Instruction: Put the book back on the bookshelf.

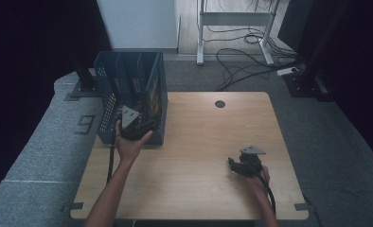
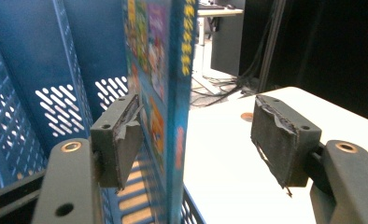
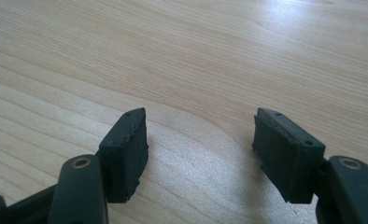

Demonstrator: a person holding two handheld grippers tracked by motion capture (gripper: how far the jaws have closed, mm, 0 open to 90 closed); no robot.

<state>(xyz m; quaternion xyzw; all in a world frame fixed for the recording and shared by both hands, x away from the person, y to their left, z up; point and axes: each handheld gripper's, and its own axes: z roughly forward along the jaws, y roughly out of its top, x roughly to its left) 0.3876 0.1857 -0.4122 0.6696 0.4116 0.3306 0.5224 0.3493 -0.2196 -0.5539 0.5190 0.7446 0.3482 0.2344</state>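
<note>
One book [image 2: 173, 93] stands upright in the crate [image 2: 42, 70], spine toward the open left gripper [image 2: 196, 140].

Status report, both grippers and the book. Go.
Left gripper open, jaws astride the book, which stands upright in the blue crate. Right gripper open, empty, over the table.

The blue crate [image 1: 110, 90] (book [image 2: 166, 88] upright inside) blocks the table's [image 1: 203, 142] left rear; elsewhere looks passable.
</note>
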